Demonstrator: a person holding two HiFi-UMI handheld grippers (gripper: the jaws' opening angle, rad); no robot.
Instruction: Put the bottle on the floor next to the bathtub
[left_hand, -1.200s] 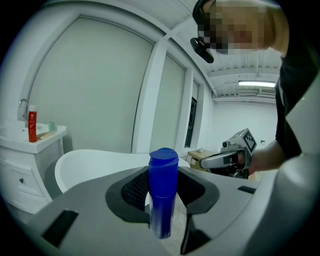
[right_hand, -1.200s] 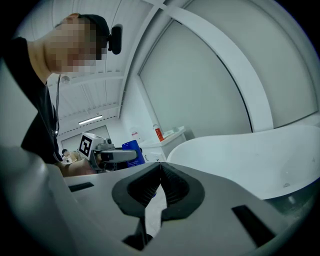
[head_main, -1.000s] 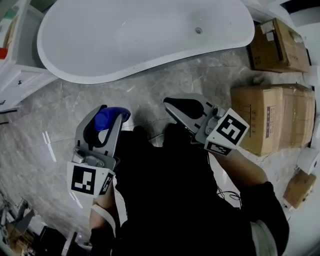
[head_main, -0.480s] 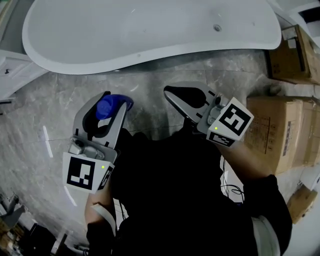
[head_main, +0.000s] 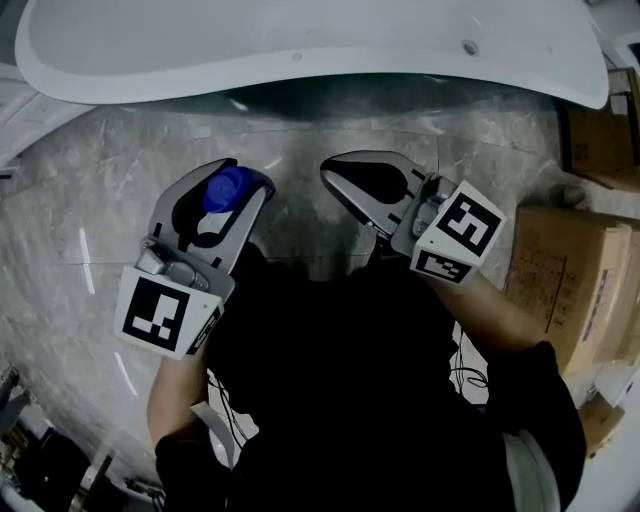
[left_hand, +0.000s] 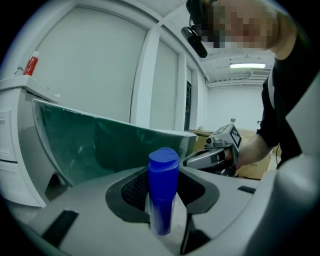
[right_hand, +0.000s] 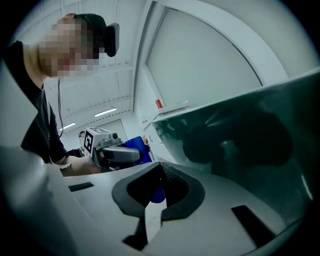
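A blue bottle (head_main: 226, 190) with a blue cap stands upright between the jaws of my left gripper (head_main: 236, 173), which is shut on it. In the left gripper view the bottle (left_hand: 162, 200) fills the middle between the pads of the left gripper (left_hand: 164, 172). Both hover over the marble floor (head_main: 100, 220), just short of the white bathtub (head_main: 300, 50). My right gripper (head_main: 332, 173) is beside it on the right, shut and holding nothing. In the right gripper view the tips of the right gripper (right_hand: 160, 168) meet, with the tub wall (right_hand: 240, 140) close ahead.
Cardboard boxes (head_main: 570, 290) are stacked at the right, with another (head_main: 600, 140) by the tub's end. A white cabinet (left_hand: 20, 150) with a red tube (left_hand: 31, 64) on top stands at the tub's left end. The person's dark clothing fills the lower head view.
Both grippers have come closer to the tub's side, and the tub now fills the top edge of the head view. The bottle stays held in the left gripper.
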